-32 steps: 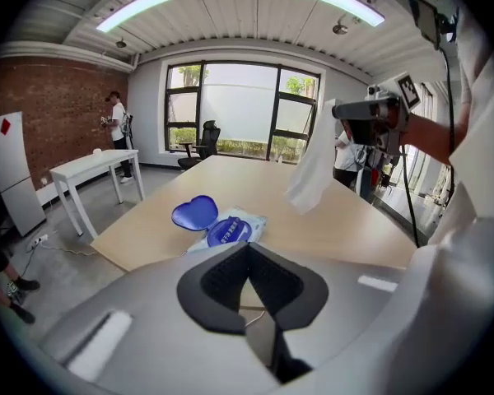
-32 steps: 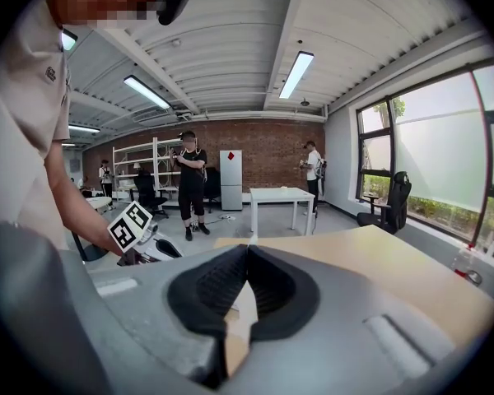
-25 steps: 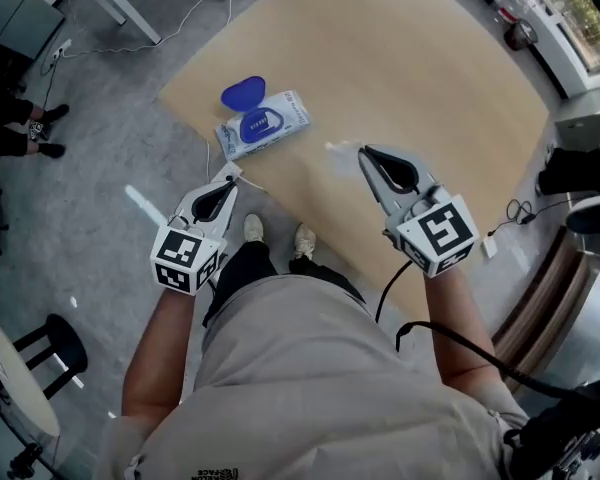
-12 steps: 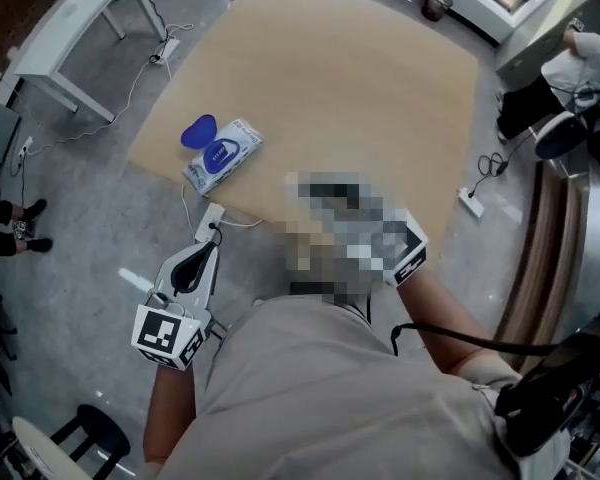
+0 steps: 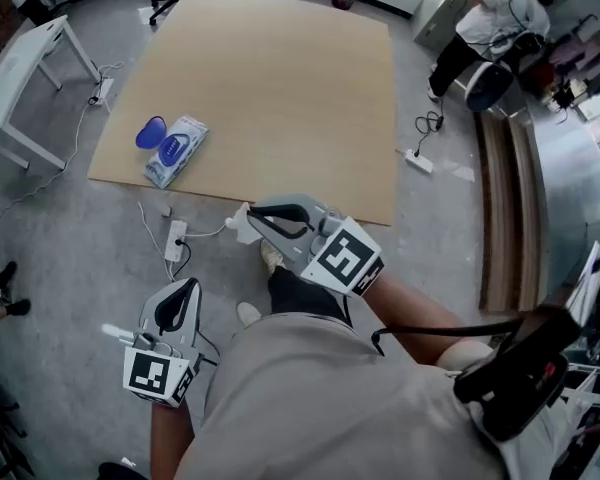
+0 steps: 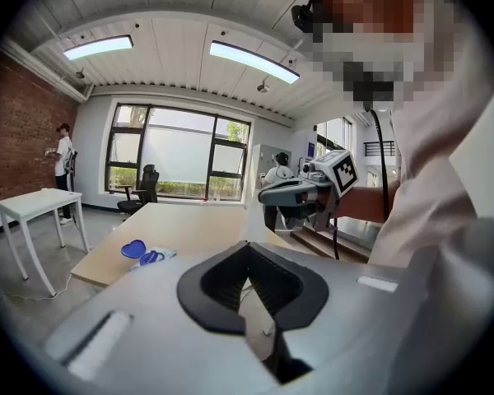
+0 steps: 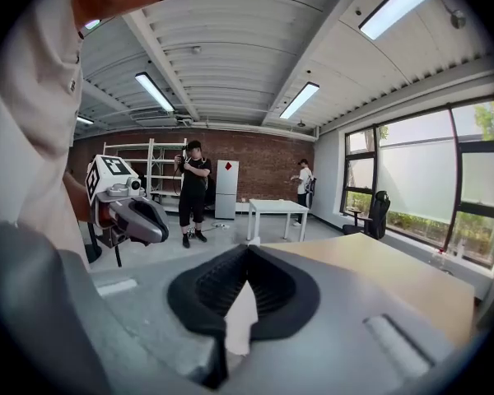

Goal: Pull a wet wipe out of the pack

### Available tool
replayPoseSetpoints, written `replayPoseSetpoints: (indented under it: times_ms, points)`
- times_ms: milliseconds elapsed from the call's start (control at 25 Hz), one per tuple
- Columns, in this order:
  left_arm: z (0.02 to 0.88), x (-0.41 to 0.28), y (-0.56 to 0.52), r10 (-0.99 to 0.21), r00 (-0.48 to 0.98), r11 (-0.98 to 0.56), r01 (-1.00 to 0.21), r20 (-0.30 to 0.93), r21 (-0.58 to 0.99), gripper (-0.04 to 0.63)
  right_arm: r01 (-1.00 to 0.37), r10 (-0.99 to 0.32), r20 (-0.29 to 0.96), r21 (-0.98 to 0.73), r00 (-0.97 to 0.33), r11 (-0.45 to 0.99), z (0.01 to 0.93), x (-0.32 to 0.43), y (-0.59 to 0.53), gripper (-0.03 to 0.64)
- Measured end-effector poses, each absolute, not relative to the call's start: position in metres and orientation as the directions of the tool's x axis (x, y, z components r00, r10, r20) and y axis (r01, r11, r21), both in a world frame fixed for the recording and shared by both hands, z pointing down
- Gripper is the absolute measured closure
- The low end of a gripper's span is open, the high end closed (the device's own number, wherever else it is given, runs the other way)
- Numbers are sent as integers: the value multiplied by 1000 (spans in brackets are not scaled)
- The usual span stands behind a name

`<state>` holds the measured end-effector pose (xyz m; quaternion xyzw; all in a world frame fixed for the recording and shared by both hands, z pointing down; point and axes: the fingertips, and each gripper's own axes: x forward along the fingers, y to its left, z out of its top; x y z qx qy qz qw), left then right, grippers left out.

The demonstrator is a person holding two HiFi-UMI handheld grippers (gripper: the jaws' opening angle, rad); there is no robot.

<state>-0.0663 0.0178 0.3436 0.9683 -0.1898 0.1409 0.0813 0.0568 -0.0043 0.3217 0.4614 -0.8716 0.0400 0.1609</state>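
The wipe pack (image 5: pixel 172 151) lies near the front left corner of the wooden table (image 5: pixel 280 88), its blue lid (image 5: pixel 150 132) flipped open. It also shows small in the left gripper view as the wipe pack (image 6: pixel 152 256). My right gripper (image 5: pixel 252 211) hovers off the table's front edge, above the floor, shut on a white wet wipe (image 5: pixel 241 224). In the right gripper view the wet wipe (image 7: pixel 240 319) sits pinched between the jaws of my right gripper (image 7: pixel 247 249). My left gripper (image 5: pixel 190 283) hangs lower left over the floor, far from the pack. Its view shows my left gripper (image 6: pixel 247 245) shut with nothing held.
Power strips and cables (image 5: pixel 175 240) lie on the grey floor below the table's front edge. A white side table (image 5: pixel 20 78) stands at the left. A person (image 5: pixel 490 18) bends over at the back right, beside a long wooden bench (image 5: pixel 510 208).
Both grippers have drawn back from the table towards my body. The right one carries the wipe away from the pack, and the left one has dropped lower over the floor.
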Motion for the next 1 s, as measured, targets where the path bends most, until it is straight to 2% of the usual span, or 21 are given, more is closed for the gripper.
replayPoseSetpoints:
  times_ms: [280,440,800,1000]
  points:
    - [326,-57,83,-303,905,-933,-346,300,102,589,-801,-785,297,95,-544,591,297,46,70,614]
    - [322,-38,101,-322,899,-928,-362,296,90,589,-785,-771,284,91,-570,613,291,54,93,614]
    - [291,48,184,-374,887,-912,-404,271,64,589,-743,-738,252,95,-626,663,282,118,190,614]
    - [294,63,233,-406,866,-891,-447,292,85,589,-727,-719,246,74,-650,683,293,143,231,615]
